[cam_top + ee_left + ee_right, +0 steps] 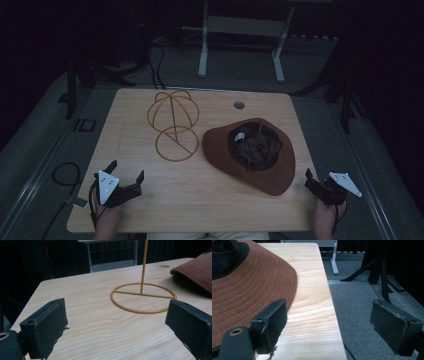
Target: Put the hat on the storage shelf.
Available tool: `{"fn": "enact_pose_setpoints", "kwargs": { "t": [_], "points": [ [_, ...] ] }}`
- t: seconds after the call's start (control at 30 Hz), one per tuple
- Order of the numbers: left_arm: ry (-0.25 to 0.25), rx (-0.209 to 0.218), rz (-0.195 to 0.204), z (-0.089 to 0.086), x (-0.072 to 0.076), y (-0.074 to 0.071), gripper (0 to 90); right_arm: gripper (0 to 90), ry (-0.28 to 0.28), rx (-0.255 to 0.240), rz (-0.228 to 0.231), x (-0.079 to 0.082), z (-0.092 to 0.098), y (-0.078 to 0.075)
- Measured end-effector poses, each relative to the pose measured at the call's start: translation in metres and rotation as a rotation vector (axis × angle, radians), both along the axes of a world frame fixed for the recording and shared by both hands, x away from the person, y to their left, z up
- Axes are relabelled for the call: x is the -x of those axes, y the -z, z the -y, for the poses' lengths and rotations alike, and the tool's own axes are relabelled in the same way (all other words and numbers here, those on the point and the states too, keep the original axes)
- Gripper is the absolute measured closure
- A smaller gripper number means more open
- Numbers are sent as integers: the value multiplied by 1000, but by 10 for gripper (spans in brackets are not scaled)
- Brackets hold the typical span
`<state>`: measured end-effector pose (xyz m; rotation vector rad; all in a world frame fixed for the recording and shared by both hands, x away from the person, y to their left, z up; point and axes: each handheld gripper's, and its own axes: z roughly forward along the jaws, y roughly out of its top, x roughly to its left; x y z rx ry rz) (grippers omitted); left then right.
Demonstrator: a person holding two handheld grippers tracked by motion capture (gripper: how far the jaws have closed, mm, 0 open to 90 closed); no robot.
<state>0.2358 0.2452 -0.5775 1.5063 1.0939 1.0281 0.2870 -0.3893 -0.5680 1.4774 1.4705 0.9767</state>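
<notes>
Left tool (126,176) jaws spread, empty, at surface (210,200) near edge, on the side of the hat (250,152) where the wire stand (172,122) sits. Right tool (316,184) also spread, empty, just past hat's brim on the opposite side. Hat lies crown-down beside stand. Looks like pre-grasp; next prob needs pinching the brim w/ both tools to lift onto stand.

No legible text anywhere. Only candidate: a white tag (240,135) inside the crown of the brown hat (280,165), too small to read. At the desk's (200,200) left edge, a dark "ID"-like mark (85,125) — can't confirm.
</notes>
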Motion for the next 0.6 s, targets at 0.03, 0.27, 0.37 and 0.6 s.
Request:
{"fn": "enact_pose_setpoints", "kwargs": {
  "t": [0.03, 0.27, 0.37, 0.6],
  "points": [
    [0, 0, 0, 0, 0, 0, 43, 140, -3, -2, -2, 0, 0, 0],
    [2, 23, 7, -2, 1, -1, 42, 140, -40, -40, -27, 4, -3, -9],
    [11, 33, 1, -2, 1, -2, 43, 140, -78, -36, -34, 6, -13, -22],
    [48, 58, -9, 1, 3, -3, 43, 135, -188, -23, -42, -3, -39, -53]
  ]
}}
